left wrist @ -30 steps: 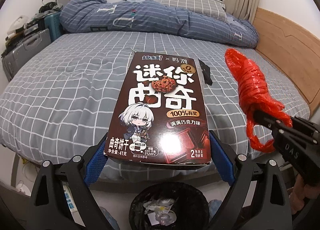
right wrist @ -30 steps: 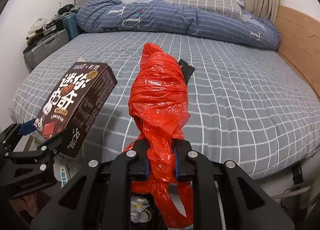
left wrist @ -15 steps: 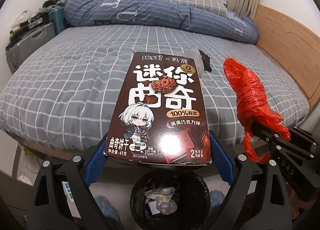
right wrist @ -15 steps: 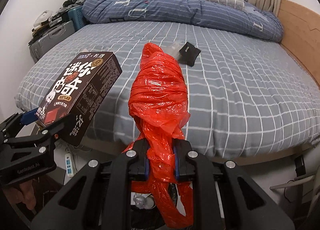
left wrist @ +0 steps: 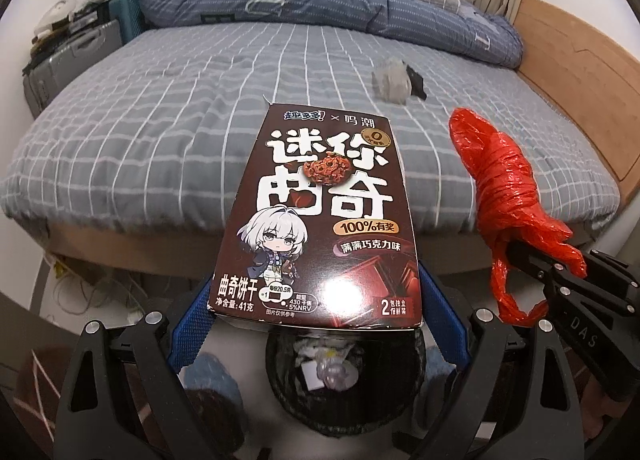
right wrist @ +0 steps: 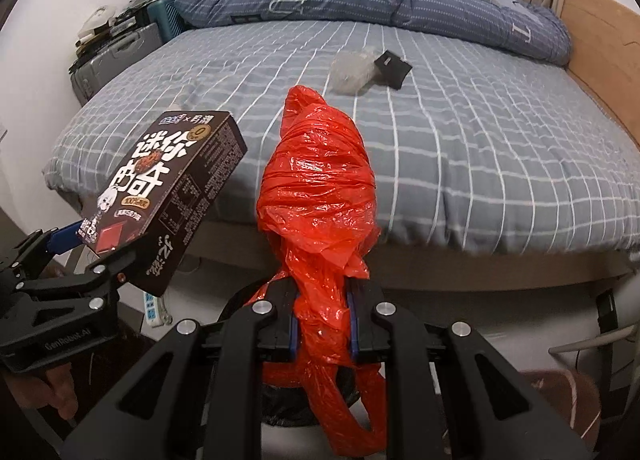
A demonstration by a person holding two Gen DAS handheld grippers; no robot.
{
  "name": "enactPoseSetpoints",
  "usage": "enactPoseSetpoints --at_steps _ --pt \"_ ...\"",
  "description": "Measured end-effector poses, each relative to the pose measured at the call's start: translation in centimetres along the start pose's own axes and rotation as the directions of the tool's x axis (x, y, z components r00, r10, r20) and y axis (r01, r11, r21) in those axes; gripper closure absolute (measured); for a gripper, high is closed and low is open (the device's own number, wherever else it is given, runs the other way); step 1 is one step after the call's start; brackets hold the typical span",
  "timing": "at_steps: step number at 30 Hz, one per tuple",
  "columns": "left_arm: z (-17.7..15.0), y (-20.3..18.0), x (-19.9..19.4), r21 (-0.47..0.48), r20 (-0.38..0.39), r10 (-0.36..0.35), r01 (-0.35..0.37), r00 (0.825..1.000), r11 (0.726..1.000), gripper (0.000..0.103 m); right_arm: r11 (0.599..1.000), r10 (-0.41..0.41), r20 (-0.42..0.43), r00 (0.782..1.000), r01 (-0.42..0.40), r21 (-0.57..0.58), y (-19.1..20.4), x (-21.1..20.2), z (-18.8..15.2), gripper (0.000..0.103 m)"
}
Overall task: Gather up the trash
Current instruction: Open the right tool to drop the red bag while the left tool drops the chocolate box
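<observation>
Both grippers have been drawn back from the bed (left wrist: 168, 132). The left gripper (left wrist: 316, 324), clamped on the cookie box (left wrist: 320, 220), is now held above the trash bin (left wrist: 344, 380); the right gripper (right wrist: 322, 324) grips the red plastic bag (right wrist: 320, 188). Dropping seems imminent.

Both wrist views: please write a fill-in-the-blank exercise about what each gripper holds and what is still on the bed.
1. The left gripper is shut on a brown ____ box.
2. The right gripper is shut on a crumpled ____ plastic bag.
3. Directly below the held box stands a black ____ bin.
4. A clear wrapper and a small black packet lie on the ____.

Missing words: cookie; red; trash; bed
</observation>
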State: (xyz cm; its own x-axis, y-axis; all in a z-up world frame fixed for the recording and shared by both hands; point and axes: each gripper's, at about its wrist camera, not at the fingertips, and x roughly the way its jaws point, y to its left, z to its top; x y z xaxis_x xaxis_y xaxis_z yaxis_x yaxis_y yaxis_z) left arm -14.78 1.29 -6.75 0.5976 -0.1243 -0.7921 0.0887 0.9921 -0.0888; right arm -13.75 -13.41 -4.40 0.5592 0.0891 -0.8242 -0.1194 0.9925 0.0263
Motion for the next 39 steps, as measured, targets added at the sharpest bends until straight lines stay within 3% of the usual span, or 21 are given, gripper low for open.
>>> enactPoseSetpoints --at_steps 7,11,15,26,34,39 --pt "-3.4 0.4 0.3 -0.029 -0.084 0.001 -0.003 0.996 1.000 0.013 1.000 0.016 -0.082 0.997 -0.016 0.000 1.0 0.7 -2.7 0.087" --pt "-4.8 0.6 1.9 0.008 -0.120 0.037 -0.036 0.992 0.999 0.013 1.000 0.003 -0.157 0.988 -0.005 -0.017 1.1 3.2 -4.1 0.087" --pt "-5.6 1.6 3.5 -0.006 -0.164 0.027 -0.028 0.986 1.000 0.013 1.000 0.000 -0.220 0.975 -0.001 -0.005 0.8 5.4 -4.9 0.087" --pt "-7.3 2.6 5.8 -0.011 -0.235 0.029 -0.033 0.972 0.999 0.014 0.998 0.002 -0.291 0.957 -0.019 -0.055 2.9 9.7 -5.4 0.086" --pt "-9.1 5.4 5.5 -0.075 -0.293 0.025 -0.049 0.956 0.996 0.014 0.996 0.021 -0.349 0.937 -0.052 -0.078 4.5 12.4 -5.5 0.086" --pt "-9.4 7.1 5.7 -0.115 -0.305 0.033 -0.071 0.952 0.991 0.014 0.994 0.019 -0.350 0.937 -0.056 -0.095 5.4 12.9 -5.5 0.074"
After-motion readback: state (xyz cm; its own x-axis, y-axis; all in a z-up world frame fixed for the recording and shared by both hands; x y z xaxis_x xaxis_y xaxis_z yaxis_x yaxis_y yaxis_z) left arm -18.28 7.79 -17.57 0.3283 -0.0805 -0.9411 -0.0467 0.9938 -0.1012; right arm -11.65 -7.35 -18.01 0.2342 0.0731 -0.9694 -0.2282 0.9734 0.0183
